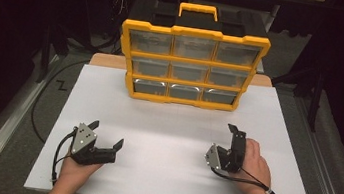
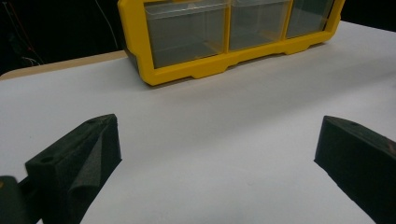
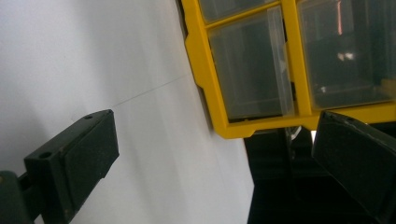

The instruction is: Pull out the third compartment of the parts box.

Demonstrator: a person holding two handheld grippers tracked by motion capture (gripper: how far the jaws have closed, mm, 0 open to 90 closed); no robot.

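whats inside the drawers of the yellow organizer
The clear drawers of the yellow organizer look empty from the front; glare and dark interiors hide their back parts.

The yellow drawer box [image 2: 224, 42] is cut off at the top in the left gripper view, and what is kept inside its cloudy drawers [image 1: 189, 72] cannot be seen

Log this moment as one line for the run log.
left claw open | right claw open | drawer organizer untouched, drawers closed

A yellow-framed organizer case [image 1: 192, 59] with clear drawers and black back stands at the white counter's [image 1: 164, 176] far edge; both claws black.
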